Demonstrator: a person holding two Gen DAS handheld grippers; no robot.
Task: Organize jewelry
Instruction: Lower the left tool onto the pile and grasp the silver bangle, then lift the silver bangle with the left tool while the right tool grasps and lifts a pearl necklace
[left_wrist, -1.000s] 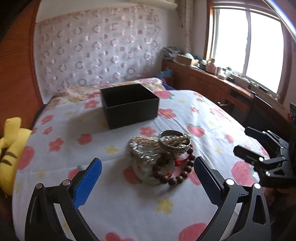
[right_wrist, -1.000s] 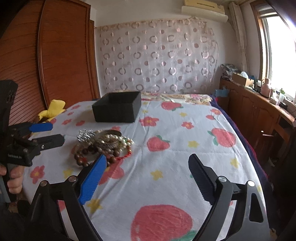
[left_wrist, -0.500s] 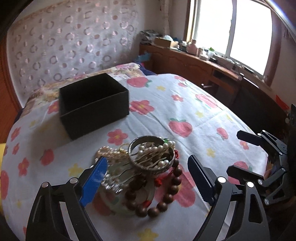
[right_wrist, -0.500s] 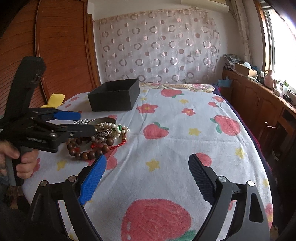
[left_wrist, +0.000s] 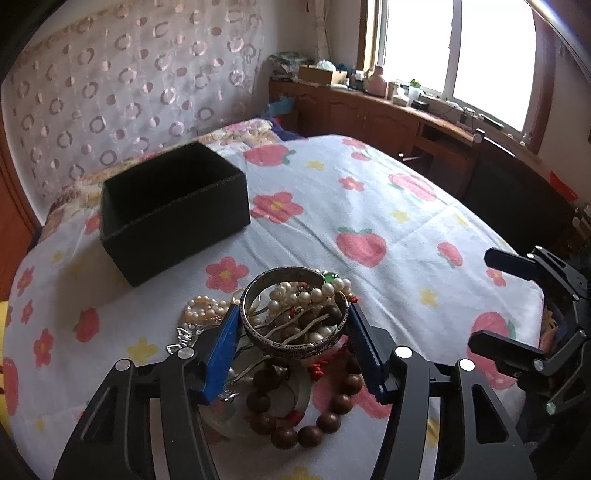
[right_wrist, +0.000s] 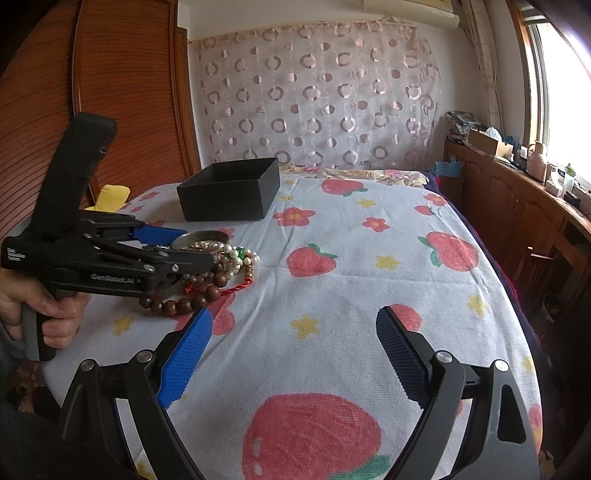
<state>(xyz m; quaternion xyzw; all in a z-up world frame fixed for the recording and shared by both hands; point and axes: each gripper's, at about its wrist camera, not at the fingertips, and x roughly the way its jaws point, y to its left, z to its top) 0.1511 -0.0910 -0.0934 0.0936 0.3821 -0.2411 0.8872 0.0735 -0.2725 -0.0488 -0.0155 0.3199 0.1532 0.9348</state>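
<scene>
A pile of jewelry lies on the flowered bedsheet: a silver bangle (left_wrist: 293, 314) on top, pearl strands (left_wrist: 201, 308), a brown bead bracelet (left_wrist: 314, 424) and a red cord (right_wrist: 236, 288). My left gripper (left_wrist: 293, 325) has closed in around the silver bangle, its pads touching both sides. An open black box (left_wrist: 173, 210) stands behind the pile; it also shows in the right wrist view (right_wrist: 231, 190). My right gripper (right_wrist: 291, 347) is open and empty, over bare sheet to the right of the pile.
A yellow plush toy (right_wrist: 110, 194) lies at the bed's left edge by the wooden wardrobe. A wooden counter with clutter (left_wrist: 388, 99) runs under the window on the right. A curtained wall is behind the bed.
My left gripper moved forward and down over the pile and closed from wide open onto the silver bangle. The right gripper stayed open and shifted little.
</scene>
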